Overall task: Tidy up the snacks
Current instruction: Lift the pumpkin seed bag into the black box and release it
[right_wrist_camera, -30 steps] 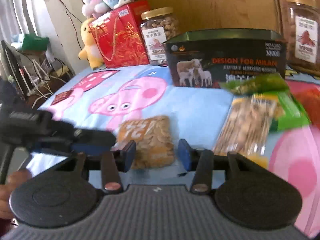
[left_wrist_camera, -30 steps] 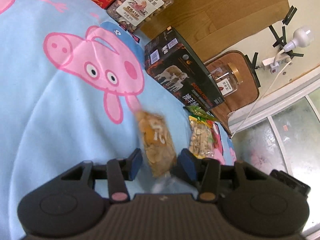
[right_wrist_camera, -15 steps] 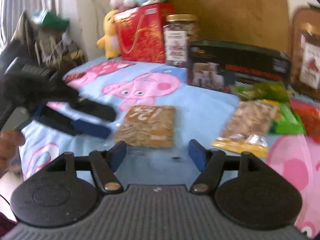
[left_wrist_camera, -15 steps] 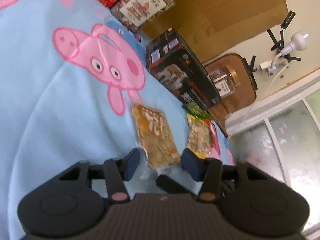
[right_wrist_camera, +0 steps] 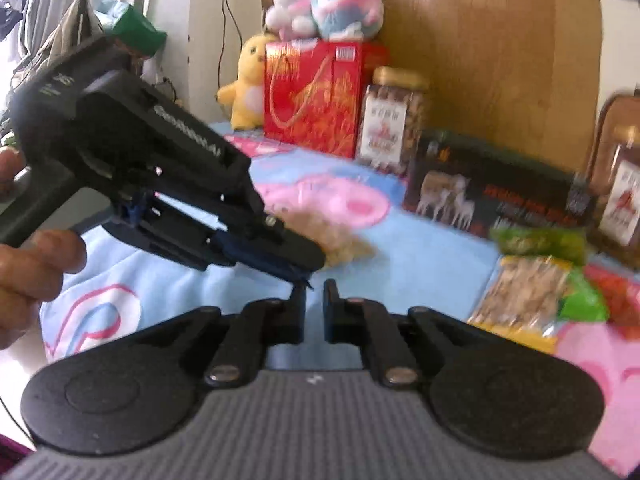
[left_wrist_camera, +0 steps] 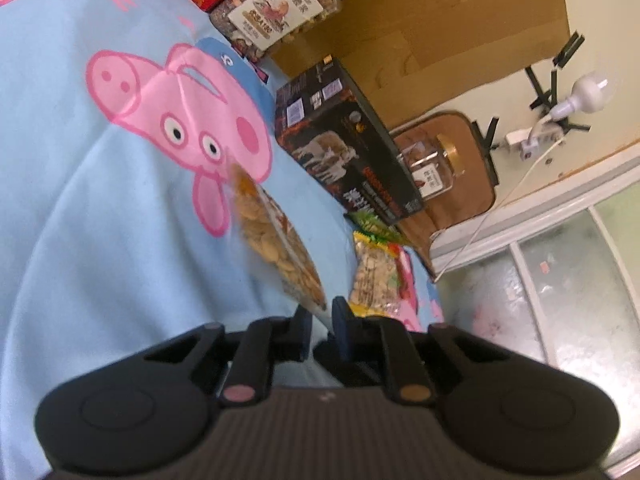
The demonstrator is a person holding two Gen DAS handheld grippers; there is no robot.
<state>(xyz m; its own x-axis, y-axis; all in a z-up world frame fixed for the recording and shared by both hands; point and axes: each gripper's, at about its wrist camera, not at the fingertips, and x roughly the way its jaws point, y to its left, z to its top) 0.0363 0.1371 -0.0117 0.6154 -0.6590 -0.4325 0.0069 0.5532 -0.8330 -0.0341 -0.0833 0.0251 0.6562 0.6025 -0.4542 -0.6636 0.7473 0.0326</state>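
Snack packet (left_wrist_camera: 276, 240) pinched at its near edge by left claw (left_wrist_camera: 322, 318), long axis pointing away; right claw (right_wrist_camera: 314, 296) nearly closed, empty.

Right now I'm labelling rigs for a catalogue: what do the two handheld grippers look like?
Both are black plastic. The left gripper has dark blue pads on its jaws, round housings and a ribbed grey top. The right gripper matches. White lettering marks the left one's side.
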